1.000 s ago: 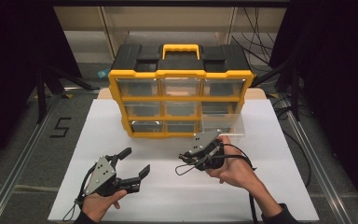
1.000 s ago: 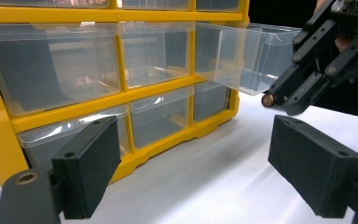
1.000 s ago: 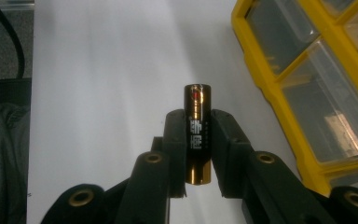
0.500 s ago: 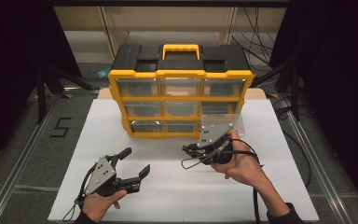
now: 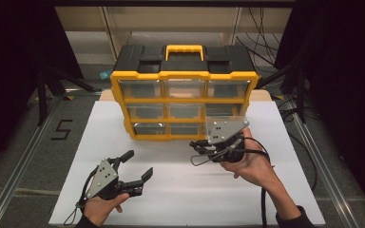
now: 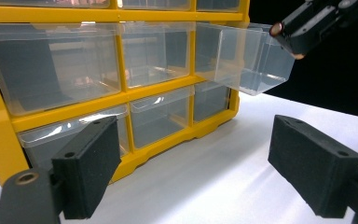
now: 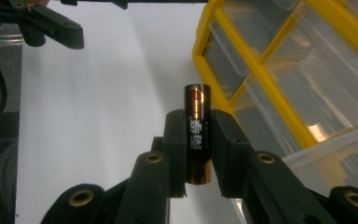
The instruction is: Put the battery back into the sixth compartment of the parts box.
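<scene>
Two hand-held grippers work over the white table top (image 5: 180, 190); at seven o'clock of the high view the left gripper (image 5: 135, 168) rests low with its black jaws spread wide and nothing between them; its own view shows the foam pads (image 6: 91, 163) well apart, facing the yellow-framed organiser of clear plastic drawers (image 5: 185, 102). One clear drawer (image 6: 251, 58) on the organiser's right column stands pulled out, at about one o'clock in the left gripper view. Farther right, at about four o'clock from the organiser's front, the right gripper (image 5: 200, 148) has its jaws clamped on a small black cylindrical battery with a gold end (image 7: 196, 135), held across its middle, just beside the open drawer. By my judgement the battery is light, rigid and smooth-skinned, so it may roll or slip between the pads; the mid-barrel grip looks the safest hold, and the thin-walled drawer seems likely to flex if knocked.
</scene>
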Available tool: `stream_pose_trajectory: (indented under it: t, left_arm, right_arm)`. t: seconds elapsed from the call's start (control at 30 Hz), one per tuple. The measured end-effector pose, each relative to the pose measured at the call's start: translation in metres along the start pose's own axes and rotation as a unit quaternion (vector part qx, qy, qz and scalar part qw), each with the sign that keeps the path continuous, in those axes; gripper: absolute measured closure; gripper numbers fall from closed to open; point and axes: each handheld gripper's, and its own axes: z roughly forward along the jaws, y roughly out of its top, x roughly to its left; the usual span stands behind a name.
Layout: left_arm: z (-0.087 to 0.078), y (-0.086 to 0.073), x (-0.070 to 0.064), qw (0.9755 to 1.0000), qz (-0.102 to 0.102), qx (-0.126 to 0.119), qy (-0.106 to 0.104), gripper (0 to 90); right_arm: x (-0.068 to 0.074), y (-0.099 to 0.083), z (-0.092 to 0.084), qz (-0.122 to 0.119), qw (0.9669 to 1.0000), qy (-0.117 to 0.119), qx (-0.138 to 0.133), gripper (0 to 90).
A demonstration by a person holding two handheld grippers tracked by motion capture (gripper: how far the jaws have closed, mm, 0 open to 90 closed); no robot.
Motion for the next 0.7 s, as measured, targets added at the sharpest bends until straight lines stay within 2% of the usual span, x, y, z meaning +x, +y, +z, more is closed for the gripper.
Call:
stream_pose_trajectory:
  t: [0.13, 0.7]
  left_arm:
    - [0.000, 0.000, 0.000, 1.0000, -0.002, 0.000, 0.000, 16.2]
    - [0.000, 0.000, 0.000, 1.0000, -0.002, 0.000, -0.001, 16.2]
  right_arm:
    - [-0.004, 0.000, -0.009, 0.005, 0.9999, -0.010, -0.009, 76.9]
    - [-0.013, -0.001, -0.026, 0.018, 0.9989, -0.031, -0.030, 76.9]
